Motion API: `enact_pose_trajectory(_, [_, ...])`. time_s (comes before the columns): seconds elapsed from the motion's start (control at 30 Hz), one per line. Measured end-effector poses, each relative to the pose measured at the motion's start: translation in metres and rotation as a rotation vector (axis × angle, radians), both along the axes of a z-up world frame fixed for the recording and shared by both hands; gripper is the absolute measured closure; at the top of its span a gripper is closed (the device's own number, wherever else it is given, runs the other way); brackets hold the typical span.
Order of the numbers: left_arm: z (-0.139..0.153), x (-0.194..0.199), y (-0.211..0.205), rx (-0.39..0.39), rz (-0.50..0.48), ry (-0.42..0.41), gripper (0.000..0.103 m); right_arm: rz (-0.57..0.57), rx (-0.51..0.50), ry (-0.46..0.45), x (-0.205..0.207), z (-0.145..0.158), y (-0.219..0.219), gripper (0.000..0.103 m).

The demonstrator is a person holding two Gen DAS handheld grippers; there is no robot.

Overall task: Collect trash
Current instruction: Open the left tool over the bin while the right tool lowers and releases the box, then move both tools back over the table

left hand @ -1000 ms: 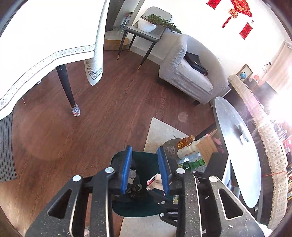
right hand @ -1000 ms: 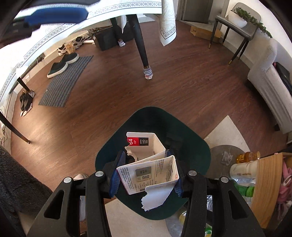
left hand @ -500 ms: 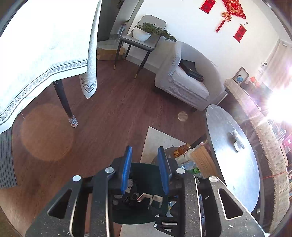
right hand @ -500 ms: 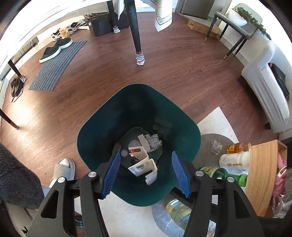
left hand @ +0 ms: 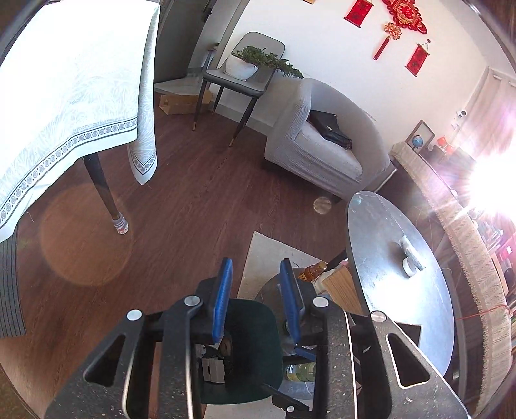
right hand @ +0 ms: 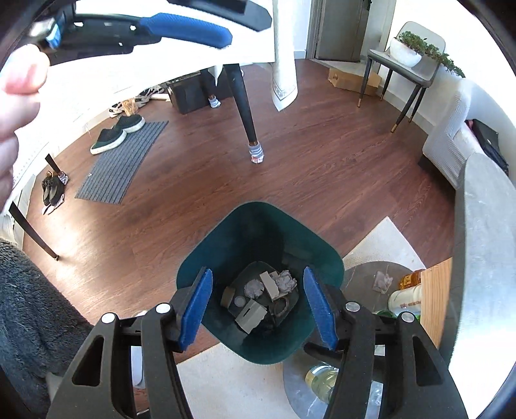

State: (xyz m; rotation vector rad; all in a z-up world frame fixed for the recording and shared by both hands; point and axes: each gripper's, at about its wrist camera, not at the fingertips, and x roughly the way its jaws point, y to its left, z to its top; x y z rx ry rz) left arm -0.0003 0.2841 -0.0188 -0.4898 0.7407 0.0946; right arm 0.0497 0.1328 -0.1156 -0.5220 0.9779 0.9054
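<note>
The right gripper (right hand: 256,306) points down over the bin (right hand: 322,254); its blue ribbed pads (right hand: 196,306) stand apart with nothing between them. The bin is dark green, rounded-square in outline, smooth-walled. At its bottom lie crumpled grey paper wads (right hand: 285,280), a small grey carton (right hand: 251,316) and flat card pieces; no lettering is legible on them.

The left gripper (left hand: 256,299) also holds nothing; its pads are separated by a narrower gap, with the bin rim at 6 o'clock below them.

At 3 o'clock of the bin, a low round shelf carries an amber bottle (right hand: 411,278) and a white jar (right hand: 404,299) with an unreadable red label. A pale rug (right hand: 383,241) lies beneath.

The floor (right hand: 322,167) is dark wood plank. At 10 o'clock lies a ribbed grey mat (right hand: 122,167) with shoes (right hand: 117,132). A grey armchair (left hand: 325,138) stands at 1 o'clock, and red hangings (left hand: 403,13) are on the white wall.
</note>
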Motion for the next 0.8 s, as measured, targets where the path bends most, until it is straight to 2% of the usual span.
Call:
enact_pose_trajectory(0.13, [0.007, 0.002, -0.007, 0.027, -0.006, -0.021, 0.067, -0.011, 0.058, -0.025, 0.002, 0.025, -0.009, 0.043])
enact_pose_trajectory(0.33, [0.014, 0.006, -0.021, 0.025, -0.034, -0.056, 0.058, -0.049, 0.121, -0.060, 0.009, 0.053, -0.029, 0.043])
enact_pose_trajectory(0.47, [0.018, 0.011, -0.033, 0.035, -0.050, -0.071, 0.053, -0.088, 0.145, -0.084, 0.017, 0.066, -0.049, 0.043])
enact_pose_trajectory(0.8, [0.020, 0.031, -0.073, 0.046, -0.106, -0.085, 0.048, -0.221, 0.175, -0.136, 0.046, 0.087, -0.110, 0.043])
